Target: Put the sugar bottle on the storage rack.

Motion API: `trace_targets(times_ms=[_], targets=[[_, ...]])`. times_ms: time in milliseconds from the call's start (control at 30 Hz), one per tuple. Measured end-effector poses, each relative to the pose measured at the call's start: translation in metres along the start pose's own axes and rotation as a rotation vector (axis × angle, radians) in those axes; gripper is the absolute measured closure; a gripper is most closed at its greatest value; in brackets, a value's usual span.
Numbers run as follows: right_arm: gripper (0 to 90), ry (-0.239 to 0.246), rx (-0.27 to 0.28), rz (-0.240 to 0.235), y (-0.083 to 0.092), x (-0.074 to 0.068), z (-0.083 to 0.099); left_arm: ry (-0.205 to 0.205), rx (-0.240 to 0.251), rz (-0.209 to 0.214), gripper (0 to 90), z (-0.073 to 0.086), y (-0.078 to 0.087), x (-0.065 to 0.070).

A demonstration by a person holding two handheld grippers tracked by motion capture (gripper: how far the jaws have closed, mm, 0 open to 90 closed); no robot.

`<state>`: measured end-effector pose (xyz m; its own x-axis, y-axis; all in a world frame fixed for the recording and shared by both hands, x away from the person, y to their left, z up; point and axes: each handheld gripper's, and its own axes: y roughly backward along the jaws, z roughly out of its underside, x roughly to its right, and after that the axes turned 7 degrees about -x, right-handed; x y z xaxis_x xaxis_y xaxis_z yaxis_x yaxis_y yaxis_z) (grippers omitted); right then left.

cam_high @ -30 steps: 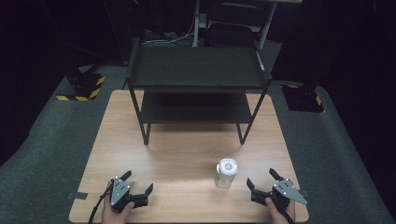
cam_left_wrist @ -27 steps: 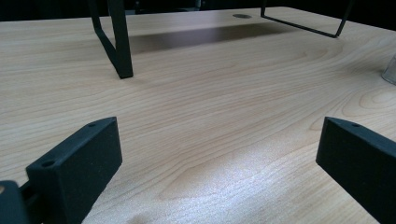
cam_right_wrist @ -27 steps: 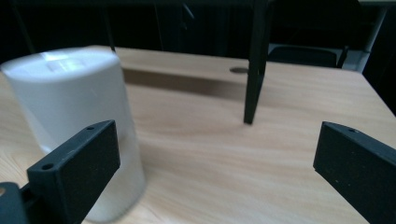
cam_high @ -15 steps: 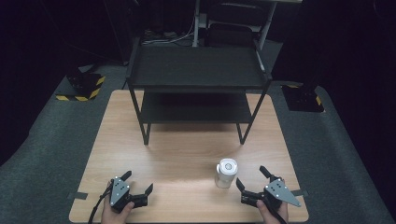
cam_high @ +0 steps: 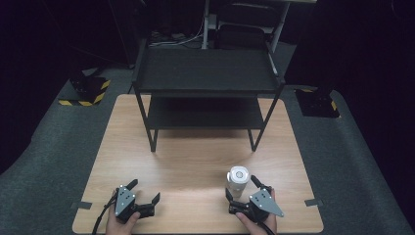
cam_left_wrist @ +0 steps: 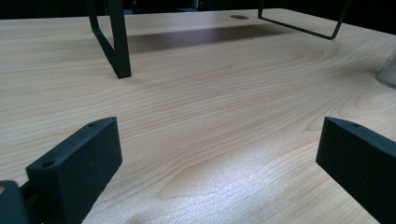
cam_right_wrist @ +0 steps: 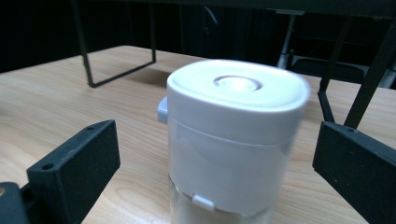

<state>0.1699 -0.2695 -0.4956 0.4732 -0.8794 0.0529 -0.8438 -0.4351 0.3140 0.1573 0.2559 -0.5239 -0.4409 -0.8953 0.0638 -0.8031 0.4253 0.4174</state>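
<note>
A clear jar with a white lid (cam_high: 238,180) stands upright on the wooden table (cam_high: 195,161), right of centre near the front. My right gripper (cam_high: 242,188) is open just behind it, jaws spread to either side of the jar (cam_right_wrist: 233,149), not touching it. In the right gripper view the white lid (cam_right_wrist: 238,100) sits between the two black jaws. My left gripper (cam_high: 144,192) rests open near the front left, nothing between its jaws. The jar's glass edge (cam_left_wrist: 388,70) shows at the far right of the left gripper view.
A black two-tier metal rack (cam_high: 205,83) stands across the back half of the table; its legs (cam_left_wrist: 116,42) come down ahead of the left gripper. Bare wood lies between the grippers and the rack. Dark floor surrounds the table.
My right gripper has moved left and forward from the front right corner until its open jaws flank the jar. The left gripper and the jar have stayed put.
</note>
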Motion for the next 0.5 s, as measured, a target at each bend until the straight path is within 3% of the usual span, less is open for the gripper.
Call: trace_targets(times_ms=[200,500], targets=[[9.1,-0.016,-0.001,0.08,-0.015,-0.017,0.005,0.001,0.001,0.003,0.5,0.0,0.0,-0.001],[26.2,-0.094,0.037,0.113,-0.021,-0.024,0.016,0.002,0.001,0.005,0.5,0.0,0.0,-0.001]])
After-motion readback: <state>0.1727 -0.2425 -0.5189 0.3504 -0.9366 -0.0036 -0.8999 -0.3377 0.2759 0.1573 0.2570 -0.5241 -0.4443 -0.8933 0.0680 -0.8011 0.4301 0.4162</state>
